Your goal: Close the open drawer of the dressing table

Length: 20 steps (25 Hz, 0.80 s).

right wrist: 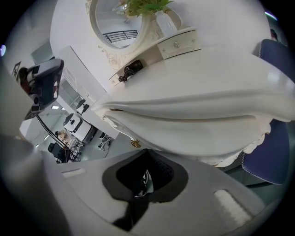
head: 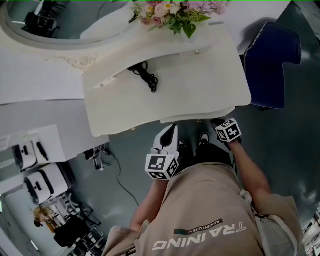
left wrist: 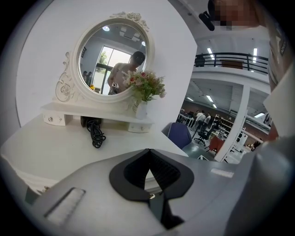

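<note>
Head view: white dressing table (head: 200,75) on a grey floor, round mirror (head: 60,22) at upper left, blue chair (head: 272,60) at upper right. A black cord (head: 146,76) lies on the tabletop. A white vase (left wrist: 141,109) holds flowers (head: 175,11) at top centre. The drawer (head: 197,116) shows as a thin strip below the front edge, centre frame; how far open, cannot tell. Left gripper (head: 170,134) and right gripper (head: 218,122) are just before it, jaws together, nothing between.

The person holds the grey plastic left gripper (head: 171,131) and matching right gripper (head: 219,122) low at the waist, both with jaws pressed together, empty.
</note>
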Available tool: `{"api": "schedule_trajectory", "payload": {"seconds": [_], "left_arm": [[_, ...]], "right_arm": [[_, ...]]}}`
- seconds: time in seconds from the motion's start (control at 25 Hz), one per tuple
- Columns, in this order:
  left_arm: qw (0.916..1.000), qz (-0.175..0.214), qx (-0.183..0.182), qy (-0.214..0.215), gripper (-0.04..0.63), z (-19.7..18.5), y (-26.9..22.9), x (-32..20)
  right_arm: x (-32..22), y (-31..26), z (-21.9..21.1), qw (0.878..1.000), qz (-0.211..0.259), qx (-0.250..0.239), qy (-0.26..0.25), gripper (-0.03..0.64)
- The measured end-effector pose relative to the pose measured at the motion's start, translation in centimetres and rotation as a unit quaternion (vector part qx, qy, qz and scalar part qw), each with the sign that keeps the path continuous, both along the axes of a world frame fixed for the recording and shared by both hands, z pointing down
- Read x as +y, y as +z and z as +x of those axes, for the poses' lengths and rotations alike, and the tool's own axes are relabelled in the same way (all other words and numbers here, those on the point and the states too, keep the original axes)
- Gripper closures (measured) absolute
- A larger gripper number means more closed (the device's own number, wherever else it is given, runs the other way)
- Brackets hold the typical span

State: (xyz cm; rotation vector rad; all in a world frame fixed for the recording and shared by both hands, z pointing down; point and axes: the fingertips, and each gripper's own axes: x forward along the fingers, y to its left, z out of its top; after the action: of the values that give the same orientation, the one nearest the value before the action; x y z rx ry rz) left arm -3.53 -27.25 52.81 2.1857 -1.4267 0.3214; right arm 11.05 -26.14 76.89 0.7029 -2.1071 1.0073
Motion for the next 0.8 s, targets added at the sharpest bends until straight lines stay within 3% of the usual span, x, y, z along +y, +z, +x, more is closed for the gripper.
{"api": "schedule_trajectory", "payload": {"seconds": [0.8], "left_arm": [[0.9998, -0.002, -0.008, -0.02, 0.577, -1.5, -0.9, 0.5]], "right_arm": [[-3.4, -0.3, -0.5, 1.0, 0.002, -0.017, 0.025, 0.614]]}}
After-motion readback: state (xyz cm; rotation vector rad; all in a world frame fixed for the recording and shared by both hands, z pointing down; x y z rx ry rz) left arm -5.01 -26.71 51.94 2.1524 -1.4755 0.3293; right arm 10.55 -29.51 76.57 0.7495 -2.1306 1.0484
